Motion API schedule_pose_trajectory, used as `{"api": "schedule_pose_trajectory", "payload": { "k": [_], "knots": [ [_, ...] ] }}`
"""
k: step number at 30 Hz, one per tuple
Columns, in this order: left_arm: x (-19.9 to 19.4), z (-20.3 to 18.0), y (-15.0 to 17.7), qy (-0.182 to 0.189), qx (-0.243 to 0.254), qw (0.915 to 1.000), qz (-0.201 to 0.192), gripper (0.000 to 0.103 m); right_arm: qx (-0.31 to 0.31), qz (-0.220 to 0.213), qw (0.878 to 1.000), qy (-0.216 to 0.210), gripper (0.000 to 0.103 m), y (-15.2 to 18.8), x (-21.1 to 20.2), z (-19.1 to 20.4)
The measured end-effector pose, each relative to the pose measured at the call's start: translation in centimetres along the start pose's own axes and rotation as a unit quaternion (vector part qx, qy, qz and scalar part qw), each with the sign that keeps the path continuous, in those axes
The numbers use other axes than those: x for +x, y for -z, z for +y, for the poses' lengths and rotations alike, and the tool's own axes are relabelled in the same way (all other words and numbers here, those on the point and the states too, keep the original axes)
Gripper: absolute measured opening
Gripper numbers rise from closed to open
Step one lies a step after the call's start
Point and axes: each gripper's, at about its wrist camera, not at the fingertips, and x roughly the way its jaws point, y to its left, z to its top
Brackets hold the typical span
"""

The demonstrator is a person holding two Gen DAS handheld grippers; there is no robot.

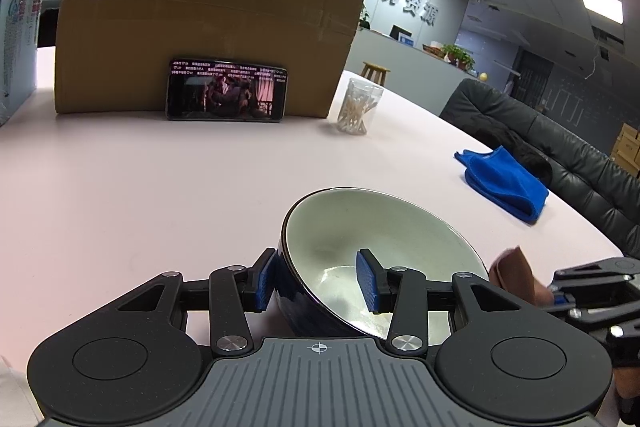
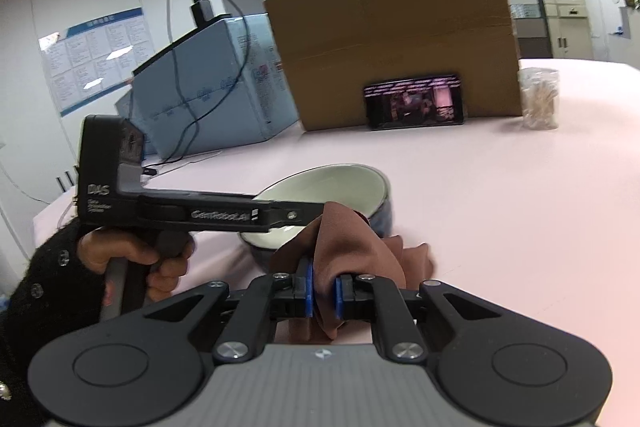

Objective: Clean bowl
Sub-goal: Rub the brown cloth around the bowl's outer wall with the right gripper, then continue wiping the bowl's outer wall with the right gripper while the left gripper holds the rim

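On the pale pink table [image 1: 160, 187], a tilted bowl is held beside a brown rag.
Left gripper [image 1: 318, 281] clamps the white-glazed, dark-sided ceramic bowl [image 1: 360, 227] by its rim; right gripper [image 2: 324, 293] pinches the brown cloth [image 2: 352, 247] just beside it.

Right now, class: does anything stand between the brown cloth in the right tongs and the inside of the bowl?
Only the left tongs, whose arm crosses the bowl's near rim just ahead of the brown cloth. Otherwise nothing visible.
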Motion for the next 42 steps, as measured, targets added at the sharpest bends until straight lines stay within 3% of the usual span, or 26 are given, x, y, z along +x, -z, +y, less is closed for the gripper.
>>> {"api": "schedule_pose_trajectory", "payload": {
  "k": [9, 25, 34, 42],
  "knots": [
    [0.0, 0.0, 0.0, 0.001, 0.0, 1.0, 0.0, 0.04, 0.0, 0.004, 1.0, -0.014, 0.014, 0.1, -0.1, 0.2],
    [-0.5, -0.6, 0.1, -0.001, 0.006, 1.0, 0.0, 0.04, -0.01, -0.023, 0.999, 0.029, 0.014, -0.7, -1.0, -0.8],
    [-0.6, -0.4, 0.0, 0.002, 0.003, 1.0, -0.001, 0.04, -0.018, -0.009, 1.0, -0.005, 0.015, 0.1, -0.3, 0.8],
    [0.2, 1.7, -1.2, 0.027, -0.048, 0.9985, 0.006, 0.042, 0.001, -0.013, 1.0, -0.018, 0.015, 0.7, -0.3, 0.6]
  ]
}}
